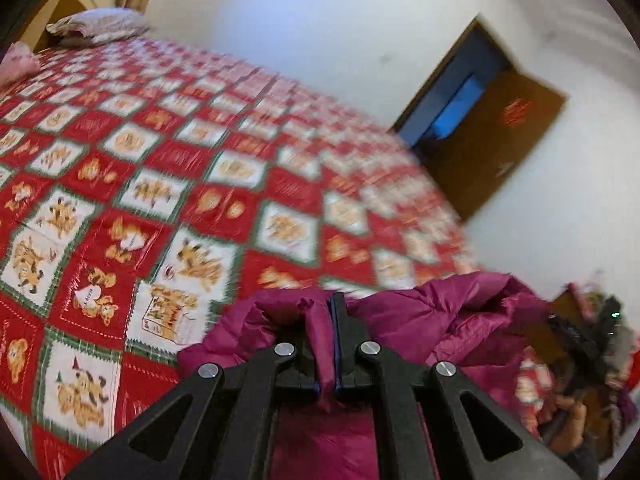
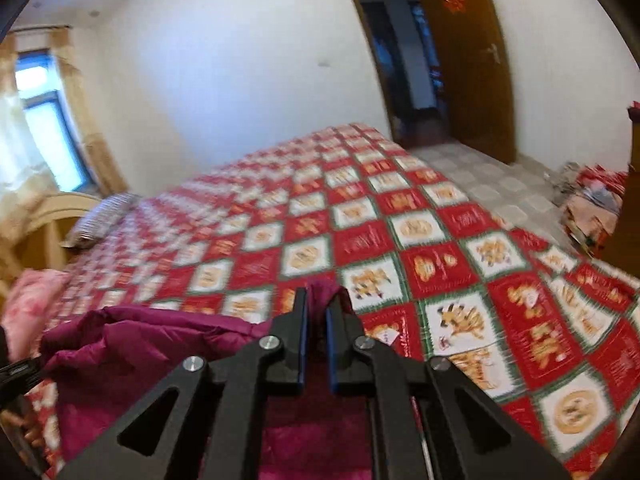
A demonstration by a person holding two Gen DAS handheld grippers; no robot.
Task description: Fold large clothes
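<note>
Right, quick notes:
Garment: magenta puffer jacket (image 1: pixel 440 312), bunched up, hanging between both tools above the near edge of the bed; none of it looks spread flat yet.
L gripper (image 1: pixel 327 344): clamped tight on a pinch of the jacket fabric, a fold poking up betw the pads.
R gripper (image 2: pixel 316 332): also pinching jacket fabric, jaws nearly together w/ cloth in the slot.
Surface: red-and-white checked bedspread (image 1: pixel 168 168) covers the bed, lots of bare room ahead; pillow (image 1: pixel 100 24) far off at the headboard end.
Other: open brown door (image 2: pixel 468 60) past the foot of the bed.
Step (judgement): carrying/swinging the jacket out to lay it on the bed, pre-fold.
Next (judgement): keep both grips, pull hands apart to tension the edge, lower it flat onto the bedspread, then let go and re-grip for the 1st fold.
Risk: slick padded fabric may slip out.
</note>
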